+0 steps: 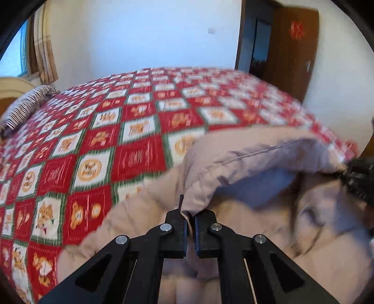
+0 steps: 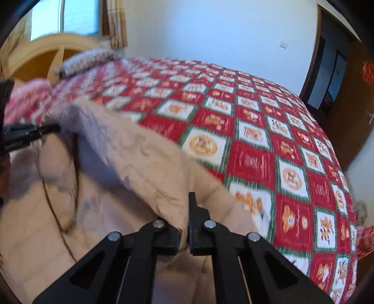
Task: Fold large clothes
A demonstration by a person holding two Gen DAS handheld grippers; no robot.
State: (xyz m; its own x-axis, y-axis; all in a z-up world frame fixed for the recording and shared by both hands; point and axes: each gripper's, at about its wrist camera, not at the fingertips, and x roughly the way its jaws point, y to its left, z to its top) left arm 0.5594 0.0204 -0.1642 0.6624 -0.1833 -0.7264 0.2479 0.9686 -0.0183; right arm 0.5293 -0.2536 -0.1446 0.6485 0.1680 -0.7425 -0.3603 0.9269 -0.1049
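Note:
A large beige padded coat (image 1: pixel 245 182) lies on a bed with a red, white and green patterned bedspread (image 1: pixel 112 131). My left gripper (image 1: pixel 190 224) is shut on an edge of the coat and lifts a flap of it, showing the pale lining. My right gripper (image 2: pixel 184 231) is shut on another edge of the same coat (image 2: pixel 131 163) and holds it raised. Each gripper shows at the side of the other's view: the right gripper (image 1: pixel 357 180) and the left gripper (image 2: pixel 25 135). Both views are motion-blurred.
A striped pillow (image 1: pixel 30 103) lies at the head of the bed by a wooden headboard (image 2: pixel 39 56). A window with curtains (image 2: pixel 65 16) is behind it. A dark wooden door (image 1: pixel 292 51) stands open at the far right. White wall behind.

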